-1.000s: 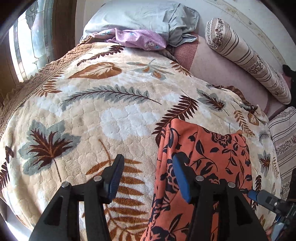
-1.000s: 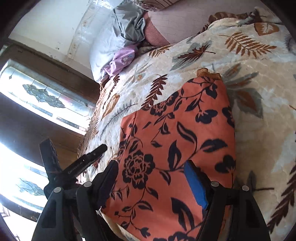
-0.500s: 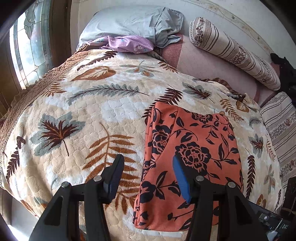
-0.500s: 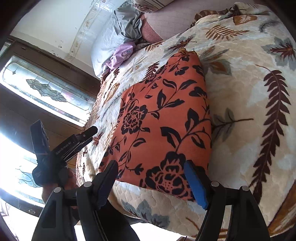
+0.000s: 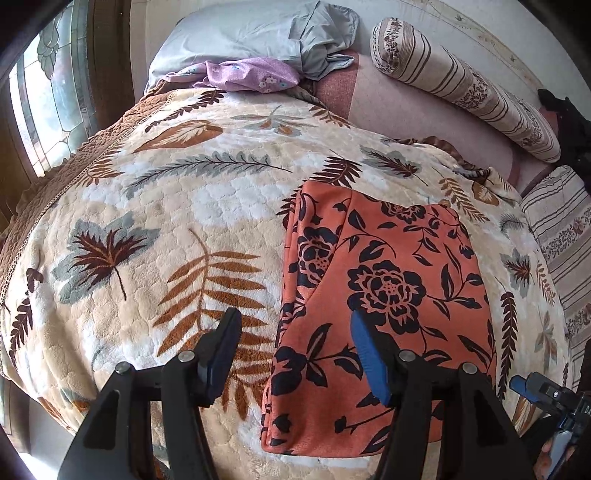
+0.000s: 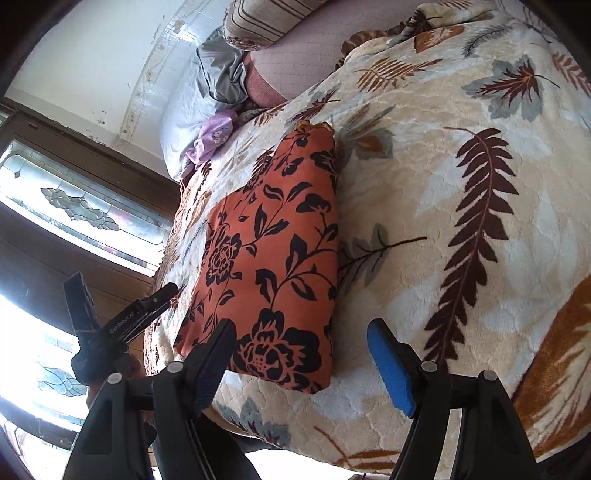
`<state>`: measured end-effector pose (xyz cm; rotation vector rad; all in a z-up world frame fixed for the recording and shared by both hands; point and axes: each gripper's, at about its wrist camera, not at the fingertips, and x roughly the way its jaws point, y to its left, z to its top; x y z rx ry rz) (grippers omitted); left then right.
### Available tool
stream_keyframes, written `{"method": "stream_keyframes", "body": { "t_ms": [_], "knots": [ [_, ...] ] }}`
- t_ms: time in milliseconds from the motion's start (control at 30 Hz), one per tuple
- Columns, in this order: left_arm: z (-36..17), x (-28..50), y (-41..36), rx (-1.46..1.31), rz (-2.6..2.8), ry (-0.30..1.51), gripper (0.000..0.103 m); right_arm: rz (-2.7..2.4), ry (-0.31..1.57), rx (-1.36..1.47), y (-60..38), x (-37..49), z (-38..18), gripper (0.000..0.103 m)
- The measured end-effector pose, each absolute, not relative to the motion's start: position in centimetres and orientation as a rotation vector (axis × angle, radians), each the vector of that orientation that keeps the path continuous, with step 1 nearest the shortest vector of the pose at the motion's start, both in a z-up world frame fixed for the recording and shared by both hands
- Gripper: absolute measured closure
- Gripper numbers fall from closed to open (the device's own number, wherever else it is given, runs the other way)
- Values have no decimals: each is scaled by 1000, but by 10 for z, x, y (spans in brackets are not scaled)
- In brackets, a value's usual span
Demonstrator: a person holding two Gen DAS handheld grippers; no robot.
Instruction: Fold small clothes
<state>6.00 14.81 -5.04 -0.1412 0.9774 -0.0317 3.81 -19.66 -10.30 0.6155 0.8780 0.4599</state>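
1. Left wrist view: the orange floral garment (image 5: 384,295) lies folded into a flat rectangle on the leaf-print blanket (image 5: 166,221) of the bed, close to its near edge.
2. The left gripper (image 5: 295,354) hangs above the garment's left edge. Its jaws are opening and nothing is pinched between them.
3. Right wrist view: the right gripper (image 6: 301,365) sits over the garment's near right corner. Its jaws are spread wide, clear of the fabric.
4. A grey pillow (image 5: 251,33) and a lilac cloth (image 5: 251,74) lie at the bed's far end.
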Motion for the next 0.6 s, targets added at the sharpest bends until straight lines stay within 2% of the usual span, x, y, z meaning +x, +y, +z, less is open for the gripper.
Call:
{"method": "stream_keyframes", "body": {
  "t_ms": [333,400,467,600],
  "knots": [
    [-56,68,151,-184,-92,1003,40,445,907,651,-197,61,-113,22],
    [-56,69,150,-194,-113,1001,30,435,902,664,-200,65,-112,12],
    [-56,71,146,-183,-125,1001,30,428,893,684,-202,72,-111,7],
    [-62,80,138,-149,-131,1025,30,432,919,736,-206,96,-116,7]
  ]
}}
